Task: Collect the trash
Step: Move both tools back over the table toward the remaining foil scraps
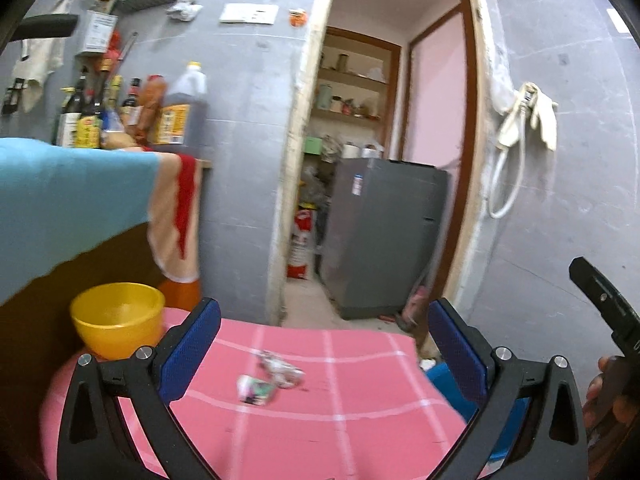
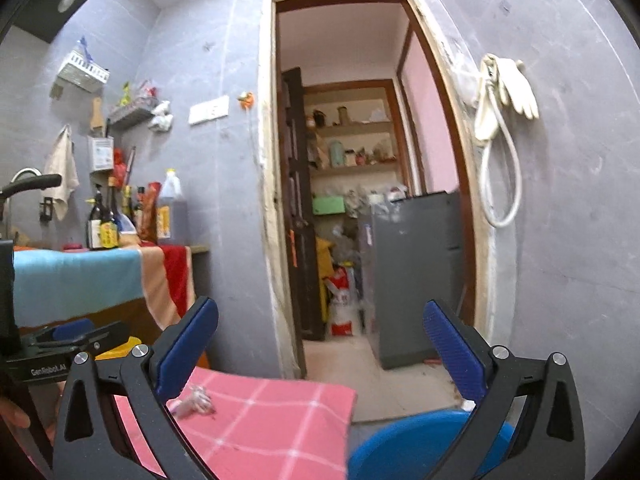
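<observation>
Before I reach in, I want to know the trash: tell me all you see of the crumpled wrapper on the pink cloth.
The crumpled wrapper is a small wad, whitish with green and dark print, blurred. It lies on the pink checked cloth, touching or just beside a silvery twisted scrap, apart from the yellow bowl. Nothing grips it.

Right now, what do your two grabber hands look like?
Both are alike. The left gripper and the right gripper each have two black angular plastic fingers tipped with bumpy blue pads, and round silver screws sit at the joints. From the right wrist view, the left gripper's side carries small white lettering that seems to read GenRobot.AI. No cables or sleeves show.
</observation>
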